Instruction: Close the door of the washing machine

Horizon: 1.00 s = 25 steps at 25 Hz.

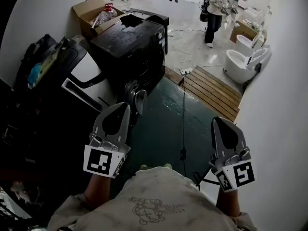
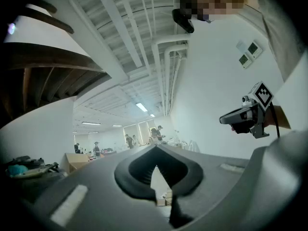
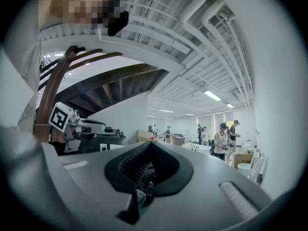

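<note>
A black washing machine [image 1: 130,44] stands ahead on the left of the head view. Its round, silver-rimmed door [image 1: 136,98] hangs open at the machine's front, low over the dark green floor. My left gripper [image 1: 121,108] is held just in front of the door and looks a little short of it. Its jaws are shut with nothing between them. My right gripper [image 1: 220,123] hovers well to the right of the machine, also shut and empty. In the left gripper view the gripper [image 2: 156,146] points up at the ceiling. The right gripper [image 3: 150,142] points towards the machine.
A white appliance [image 1: 85,70] and dark clutter stand left of the machine, with a cardboard box [image 1: 91,12] behind. A cable [image 1: 183,121] runs along the floor. Wooden slats [image 1: 211,90], white toilets [image 1: 239,61] and a person [image 1: 214,11] are beyond. A white wall [image 1: 281,109] runs close on the right.
</note>
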Motion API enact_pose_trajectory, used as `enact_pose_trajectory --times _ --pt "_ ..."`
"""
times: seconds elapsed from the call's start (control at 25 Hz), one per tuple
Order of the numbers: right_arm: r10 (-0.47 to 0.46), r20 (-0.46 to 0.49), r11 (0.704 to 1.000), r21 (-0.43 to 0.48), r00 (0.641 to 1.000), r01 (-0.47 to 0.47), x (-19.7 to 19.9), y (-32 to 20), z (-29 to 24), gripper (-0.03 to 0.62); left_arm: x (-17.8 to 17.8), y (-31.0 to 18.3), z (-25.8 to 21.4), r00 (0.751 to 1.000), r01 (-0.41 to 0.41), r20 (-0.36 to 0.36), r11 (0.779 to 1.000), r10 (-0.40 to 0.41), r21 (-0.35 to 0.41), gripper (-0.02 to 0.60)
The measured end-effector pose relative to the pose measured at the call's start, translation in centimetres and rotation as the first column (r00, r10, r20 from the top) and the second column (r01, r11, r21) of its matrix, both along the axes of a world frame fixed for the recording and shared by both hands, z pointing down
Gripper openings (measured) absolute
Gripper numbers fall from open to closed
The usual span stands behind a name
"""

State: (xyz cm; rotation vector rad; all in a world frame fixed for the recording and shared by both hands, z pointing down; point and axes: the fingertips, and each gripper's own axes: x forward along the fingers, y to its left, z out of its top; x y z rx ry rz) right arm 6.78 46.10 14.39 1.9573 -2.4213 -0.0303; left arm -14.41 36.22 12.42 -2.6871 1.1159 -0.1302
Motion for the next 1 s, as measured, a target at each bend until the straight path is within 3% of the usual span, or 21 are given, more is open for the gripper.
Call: enact_pose_trajectory --times 0.16,0.6,0.72,0.76,0.84,1.0 --pt "-0.003 0.049 1.000 0.015 0.999 0.002 0.0 0.2 -0.5 0.028 -0.3 -0.2 -0.3 1.000 0.004 0.004 1.000 -0.004 0.004 0.001" --pt "-0.008 0.013 0.999 -0.033 1.000 0.008 0.9 0.8 1.2 0.028 0.8 0.2 0.5 1.000 0.001 0.010 1.000 -0.001 -0.006 0.001" --pt "-0.015 0.014 0.999 -0.045 1.000 0.016 0.8 0.7 1.6 0.028 0.4 -0.1 0.6 0.999 0.035 -0.003 0.999 -0.035 -0.007 0.001" --pt "-0.019 0.014 0.999 -0.047 1.000 0.019 0.7 0.6 1.7 0.028 0.1 -0.3 0.6 0.999 0.054 -0.010 0.999 -0.054 -0.006 0.019" --pt "-0.026 0.010 0.998 -0.051 1.000 0.026 0.5 0.5 1.9 0.028 -0.5 -0.7 0.6 0.996 0.092 -0.018 0.996 -0.092 0.000 0.115" --pt "-0.029 0.005 0.997 -0.070 1.000 0.029 0.6 0.4 3.0 0.028 -1.1 -1.4 1.1 0.992 0.123 -0.029 0.992 -0.123 0.000 0.150"
